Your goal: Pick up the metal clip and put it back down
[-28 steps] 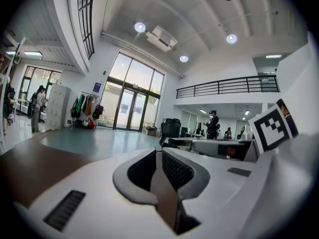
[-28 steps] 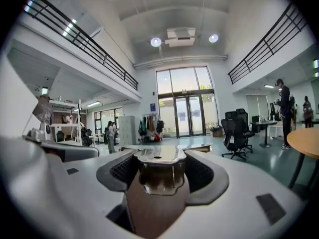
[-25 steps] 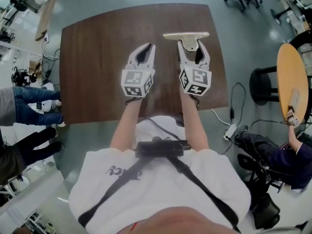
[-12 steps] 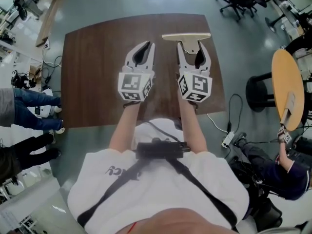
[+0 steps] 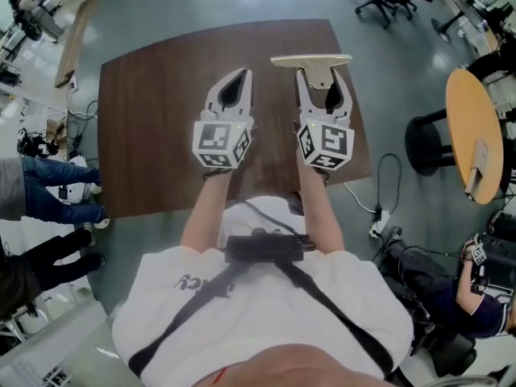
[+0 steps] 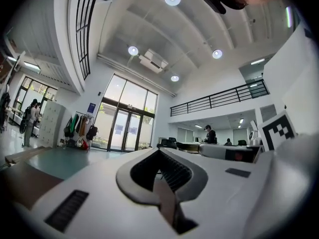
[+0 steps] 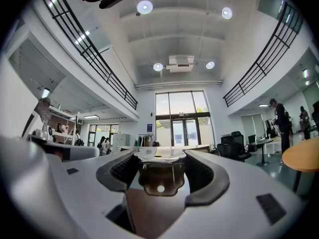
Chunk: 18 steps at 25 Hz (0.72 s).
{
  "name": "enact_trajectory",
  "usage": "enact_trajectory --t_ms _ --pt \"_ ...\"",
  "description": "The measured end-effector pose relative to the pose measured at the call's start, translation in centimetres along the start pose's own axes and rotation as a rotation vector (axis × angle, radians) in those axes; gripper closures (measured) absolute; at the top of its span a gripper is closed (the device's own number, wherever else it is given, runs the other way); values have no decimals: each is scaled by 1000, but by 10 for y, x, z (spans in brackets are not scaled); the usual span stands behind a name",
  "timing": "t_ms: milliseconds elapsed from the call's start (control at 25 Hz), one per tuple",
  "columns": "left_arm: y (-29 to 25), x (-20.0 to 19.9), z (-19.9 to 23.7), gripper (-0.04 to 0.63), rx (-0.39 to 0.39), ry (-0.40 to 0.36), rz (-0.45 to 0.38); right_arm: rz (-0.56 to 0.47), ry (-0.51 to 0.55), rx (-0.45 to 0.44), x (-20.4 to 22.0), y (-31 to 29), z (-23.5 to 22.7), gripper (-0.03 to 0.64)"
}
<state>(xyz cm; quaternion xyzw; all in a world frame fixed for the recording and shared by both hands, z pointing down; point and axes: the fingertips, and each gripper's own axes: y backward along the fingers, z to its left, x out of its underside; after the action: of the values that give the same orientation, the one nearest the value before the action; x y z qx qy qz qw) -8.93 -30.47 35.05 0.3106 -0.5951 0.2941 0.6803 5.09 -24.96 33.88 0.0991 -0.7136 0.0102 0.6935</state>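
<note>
The metal clip is at the far part of the dark brown table, to the right of the middle. Its long axis runs from left to right across the head view: a pale, flat, straight bar with a dull shine. From the middle of this bar a shorter tab comes out and points toward the person. In the right gripper view the clip shows this tab as a brownish metal plate with rounded lower corners and one small round hole, and the pale bar lies across beyond the tips.

The right hand-held gripper has its two white curved jaws on both sides of the tab, pinching it; the ribbed dark pads touch its edges. It is not possible to say if the clip rests on the table or is just above it.

The left hand-held gripper is just beside the right one and holds nothing. Its jaws are pressed together at the tips, and a dark oval opening stays behind them, which is also seen in the left gripper view.

Each one carries a cube with black and white square markers. The table has a fine wood grain and rounded corners.
</note>
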Motion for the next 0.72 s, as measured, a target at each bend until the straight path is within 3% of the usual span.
enact_trajectory --t_ms 400,720 --pt "-33 33 -47 584 123 28 42 39 24 59 18 16 -51 318" --pt "-106 84 -128 584 212 55 153 129 42 111 50 23 -160 318"
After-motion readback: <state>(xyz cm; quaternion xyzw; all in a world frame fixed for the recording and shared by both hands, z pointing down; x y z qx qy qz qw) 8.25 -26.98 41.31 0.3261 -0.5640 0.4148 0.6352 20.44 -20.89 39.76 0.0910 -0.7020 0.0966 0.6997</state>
